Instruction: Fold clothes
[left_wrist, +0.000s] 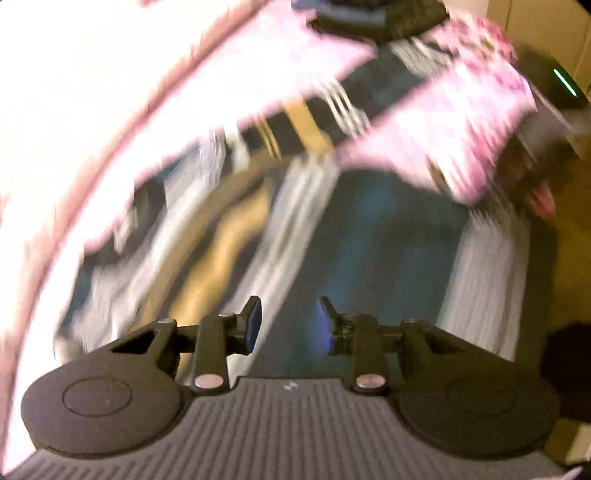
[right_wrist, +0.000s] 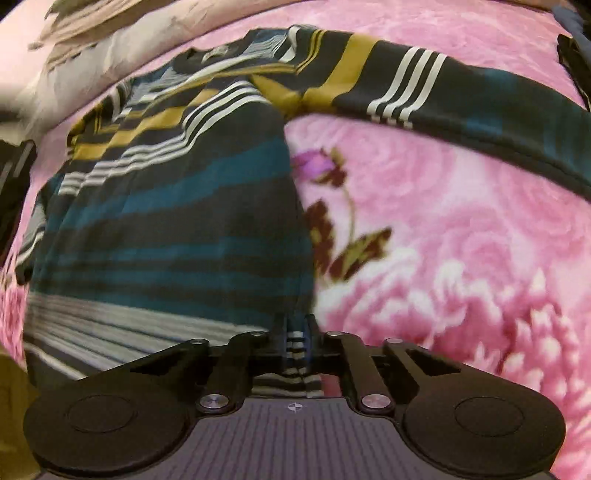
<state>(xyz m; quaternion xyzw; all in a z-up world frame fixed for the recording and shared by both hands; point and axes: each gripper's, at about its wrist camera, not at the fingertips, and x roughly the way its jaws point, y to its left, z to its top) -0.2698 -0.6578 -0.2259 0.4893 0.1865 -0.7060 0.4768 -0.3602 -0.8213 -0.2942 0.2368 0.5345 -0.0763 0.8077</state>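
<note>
A striped shirt (right_wrist: 177, 206) in teal, black, mustard and white lies spread on a pink floral blanket (right_wrist: 461, 240), one sleeve (right_wrist: 424, 88) stretched out to the right. My right gripper (right_wrist: 295, 332) is shut on the shirt's striped bottom hem at its right corner. In the left wrist view, which is blurred by motion, the same shirt (left_wrist: 369, 251) lies below my left gripper (left_wrist: 288, 317). That gripper is open and empty, its blue pads apart above the fabric.
The pink blanket also shows in the left wrist view (left_wrist: 461, 122). A dark device with a green light (left_wrist: 565, 85) sits at the far right. A beige crumpled cloth (right_wrist: 85, 44) lies at the blanket's far left edge.
</note>
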